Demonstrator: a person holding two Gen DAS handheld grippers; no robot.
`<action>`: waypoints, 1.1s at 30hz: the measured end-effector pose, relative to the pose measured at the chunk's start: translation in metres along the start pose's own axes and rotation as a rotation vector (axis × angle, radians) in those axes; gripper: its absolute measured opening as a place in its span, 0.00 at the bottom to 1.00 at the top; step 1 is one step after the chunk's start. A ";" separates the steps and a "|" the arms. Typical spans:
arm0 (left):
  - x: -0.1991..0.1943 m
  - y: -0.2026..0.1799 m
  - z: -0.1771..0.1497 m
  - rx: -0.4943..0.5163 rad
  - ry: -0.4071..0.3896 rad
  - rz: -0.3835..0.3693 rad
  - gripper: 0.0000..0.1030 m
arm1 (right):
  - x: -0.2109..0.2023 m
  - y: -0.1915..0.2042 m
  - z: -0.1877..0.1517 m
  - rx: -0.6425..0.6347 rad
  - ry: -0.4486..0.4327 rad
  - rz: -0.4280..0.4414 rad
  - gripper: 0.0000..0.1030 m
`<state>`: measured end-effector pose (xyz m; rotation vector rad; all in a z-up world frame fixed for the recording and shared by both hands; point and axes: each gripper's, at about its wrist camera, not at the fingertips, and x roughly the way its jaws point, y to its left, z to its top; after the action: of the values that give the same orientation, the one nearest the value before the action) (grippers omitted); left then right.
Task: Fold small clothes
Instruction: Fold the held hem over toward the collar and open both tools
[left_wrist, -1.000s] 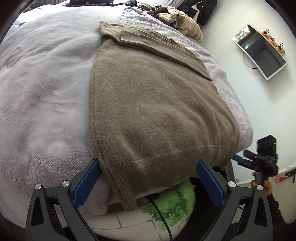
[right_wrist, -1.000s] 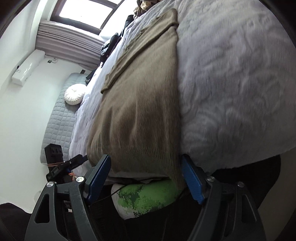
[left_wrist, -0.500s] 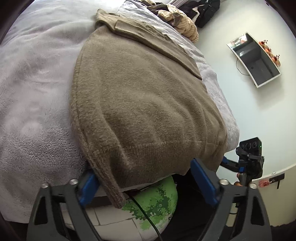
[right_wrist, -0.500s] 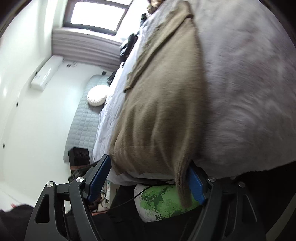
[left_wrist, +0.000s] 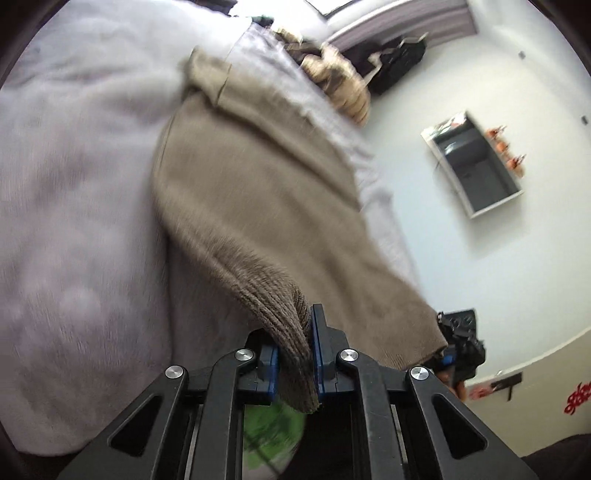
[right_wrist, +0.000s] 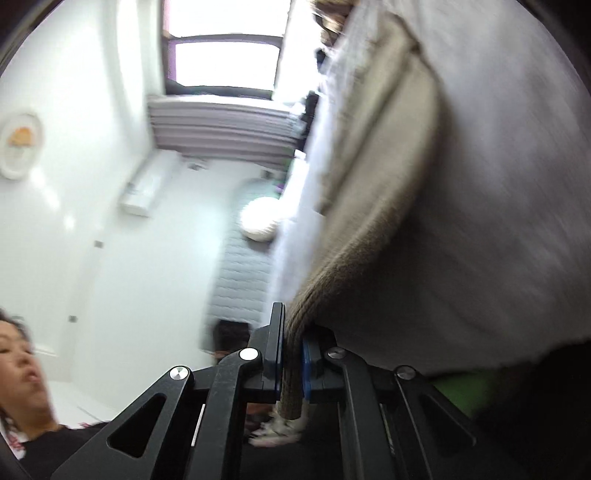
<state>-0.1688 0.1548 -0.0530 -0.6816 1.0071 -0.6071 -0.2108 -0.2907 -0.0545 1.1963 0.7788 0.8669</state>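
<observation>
At the bed's near edge, left gripper (left_wrist: 295, 354) is closing, pads pinching the brown sweater (left_wrist: 266, 206) hem; right gripper (right_wrist: 291, 354) is clamped on its other corner.

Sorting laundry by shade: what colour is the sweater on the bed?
Taupe brown sweater, clearest in the left wrist view.

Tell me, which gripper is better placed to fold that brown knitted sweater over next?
Neither alone. The left gripper, jaws closing, pinches one corner of the brown knitted sweater's ribbed hem; the right gripper clamps the other. Probably both lift together.
</observation>
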 end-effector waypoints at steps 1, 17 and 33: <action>-0.004 -0.004 0.009 0.005 -0.025 -0.009 0.15 | 0.002 0.005 0.006 -0.003 -0.011 0.022 0.08; 0.013 -0.043 0.208 0.136 -0.226 0.019 0.15 | 0.083 0.059 0.188 -0.092 -0.076 0.156 0.08; 0.200 0.049 0.344 0.125 -0.054 0.353 0.15 | 0.145 -0.122 0.320 0.230 -0.178 -0.203 0.08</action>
<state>0.2298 0.1185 -0.0726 -0.3941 1.0007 -0.3367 0.1540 -0.3230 -0.1186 1.3495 0.8537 0.5059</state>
